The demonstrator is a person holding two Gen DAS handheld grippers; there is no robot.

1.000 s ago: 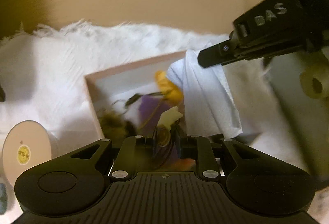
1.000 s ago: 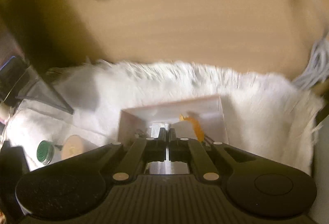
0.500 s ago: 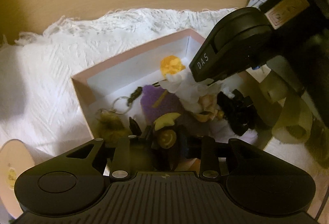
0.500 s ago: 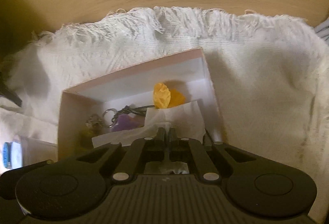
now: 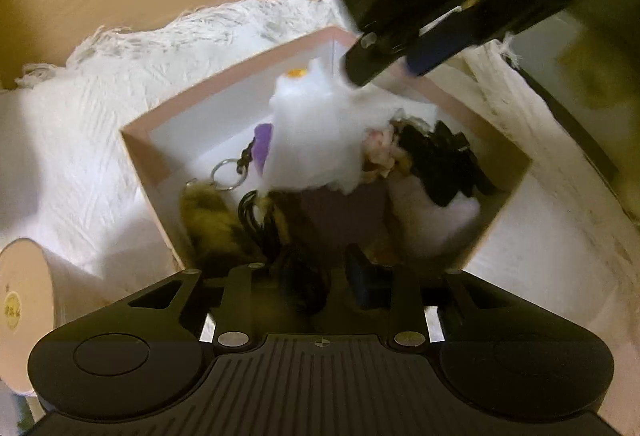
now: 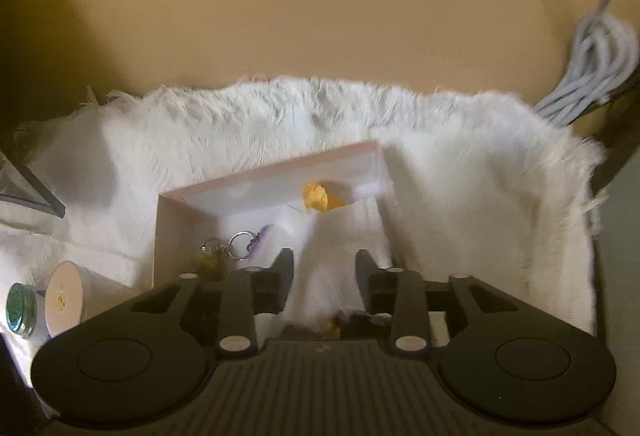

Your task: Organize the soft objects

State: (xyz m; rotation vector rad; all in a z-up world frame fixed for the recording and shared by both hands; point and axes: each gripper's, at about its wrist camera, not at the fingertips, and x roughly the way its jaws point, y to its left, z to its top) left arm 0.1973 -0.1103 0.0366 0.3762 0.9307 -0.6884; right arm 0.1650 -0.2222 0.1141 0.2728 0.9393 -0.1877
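Both grippers had changed since a sec ago: right gripper, then closed on a white tissue above the box, was now opening, with the tissue loose between its fingers and not pinched. Tissue had come down onto the box contents, covering most of the purple toy. Left gripper stood part open, nothing clearly held; a black cord and a dark piece lay near its fingers, but contact I cannot tell.

Step in hand, as I judge: dropping the tissue into the box with the other soft things, i.e. the fuzzy brown charm, keyring, pale flower, black bow and yellow piece. Next move probably calls for lifting the right gripper clear w/o dragging the tissue out, then looking for more items on the white cloth.

Hard to see: tissue was motion-blurred in left view; right gripper body there cut off at top; box's near part was hidden by both grippers. Round tins at left, labels not readable.
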